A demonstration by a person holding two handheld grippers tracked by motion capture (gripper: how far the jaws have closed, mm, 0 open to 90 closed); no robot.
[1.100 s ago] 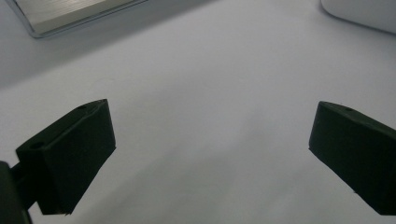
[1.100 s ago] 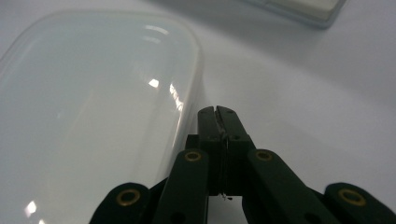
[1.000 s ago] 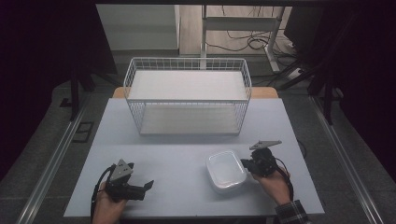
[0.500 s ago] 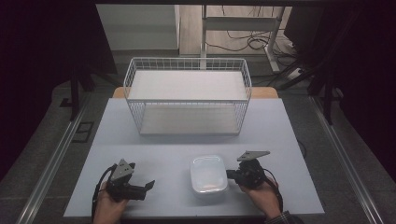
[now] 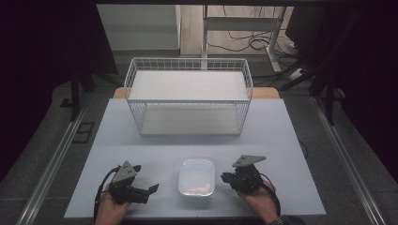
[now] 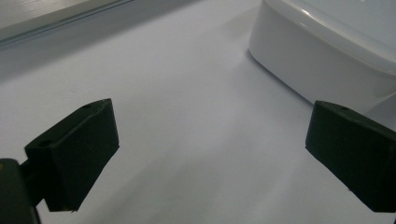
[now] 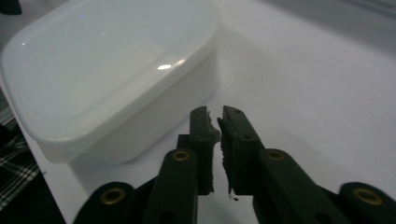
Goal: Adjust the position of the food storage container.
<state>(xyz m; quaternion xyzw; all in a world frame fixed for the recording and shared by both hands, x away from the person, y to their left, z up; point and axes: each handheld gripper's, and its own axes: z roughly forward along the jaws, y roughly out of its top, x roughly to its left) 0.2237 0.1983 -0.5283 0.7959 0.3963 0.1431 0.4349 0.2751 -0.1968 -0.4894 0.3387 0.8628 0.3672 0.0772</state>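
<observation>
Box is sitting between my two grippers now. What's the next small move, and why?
Probably open the right gripper wider: its fingers have just begun parting, nothing between them, beside the white lidded box. The left gripper is open and apart from the box; the wire basket waits behind.

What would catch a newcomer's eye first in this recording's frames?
A white lidded container sits at the table's near edge, between the two tongs. Behind it, mid-table, stands a large white wire basket. The left tongs gape wide; the right tongs stand just beside the container, gripping nothing.
</observation>
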